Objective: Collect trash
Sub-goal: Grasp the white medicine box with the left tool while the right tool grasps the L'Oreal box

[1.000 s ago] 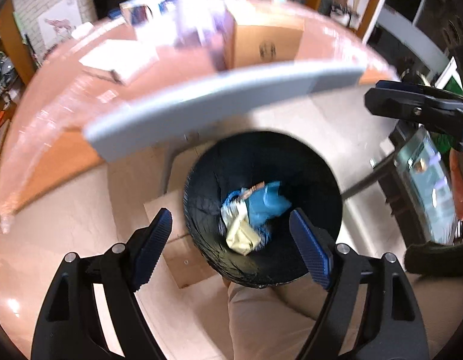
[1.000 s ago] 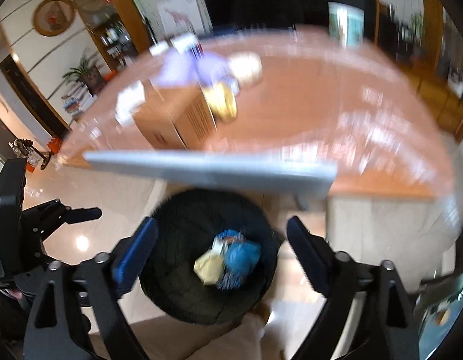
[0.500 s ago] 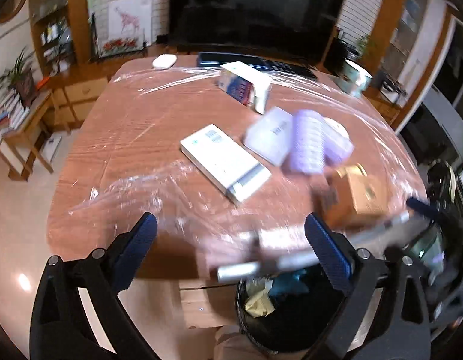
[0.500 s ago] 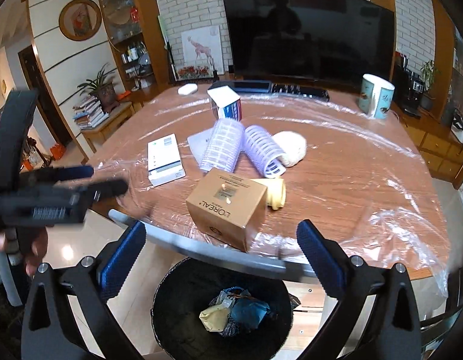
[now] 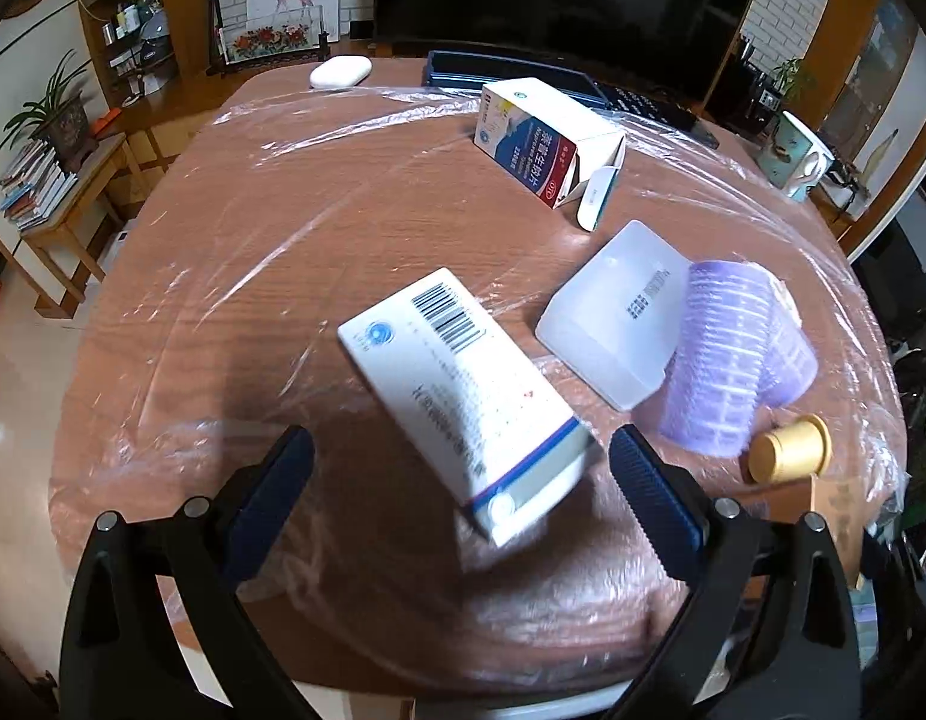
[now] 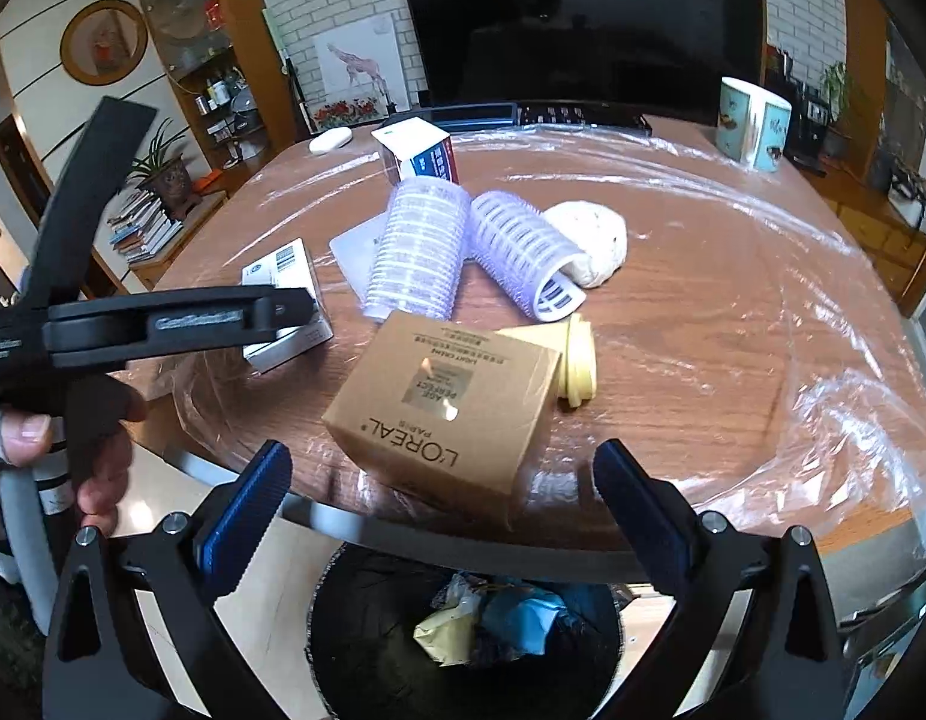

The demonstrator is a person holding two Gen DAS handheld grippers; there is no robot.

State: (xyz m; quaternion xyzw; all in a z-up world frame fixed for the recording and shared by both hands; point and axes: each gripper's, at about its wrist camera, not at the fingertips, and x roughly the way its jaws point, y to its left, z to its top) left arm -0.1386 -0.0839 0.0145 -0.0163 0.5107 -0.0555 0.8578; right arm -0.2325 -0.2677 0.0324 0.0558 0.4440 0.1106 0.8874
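**Kid 1:** Both grippers have come up from over the bin, and now they look across the counter (image 5: 235, 228). Did you see that?

**Kid 2:** Yes! The left gripper (image 5: 460, 483) has moved in close to the white box (image 5: 463, 396) with the bar code. Its jaws are wide, one on each side of the near end of the box. They are not touching it.

**Kid 1:** What is next to that box?

**Kid 2:** A cloudy plastic lid (image 5: 613, 315) is just beside it, and a purple roller (image 5: 721, 360) leans on the lid. A gold cap (image 5: 790, 450) sits near the roller. Farther back is an open box with red and blue on it (image 5: 538, 141).

**Kid 1:** And the right gripper (image 6: 442, 498)?

**Kid 2:** Its jaws are wide too, and they hold nothing. A brown box (image 6: 445, 402) sits right in front of them, near the edge of the counter. A yellow cap (image 6: 574, 369) touches its far side. Two purple rollers (image 6: 421, 246) lie behind it, beside a white lump (image 6: 589, 240).

**Kid 1:** Where is the bin?

**Kid 2:** The black bin (image 6: 355, 630) is on the floor, under the counter edge. It has yellow and blue trash (image 6: 487, 618) in it. The left gripper shows on the left side of the right camera view, held in a hand (image 6: 61, 438).
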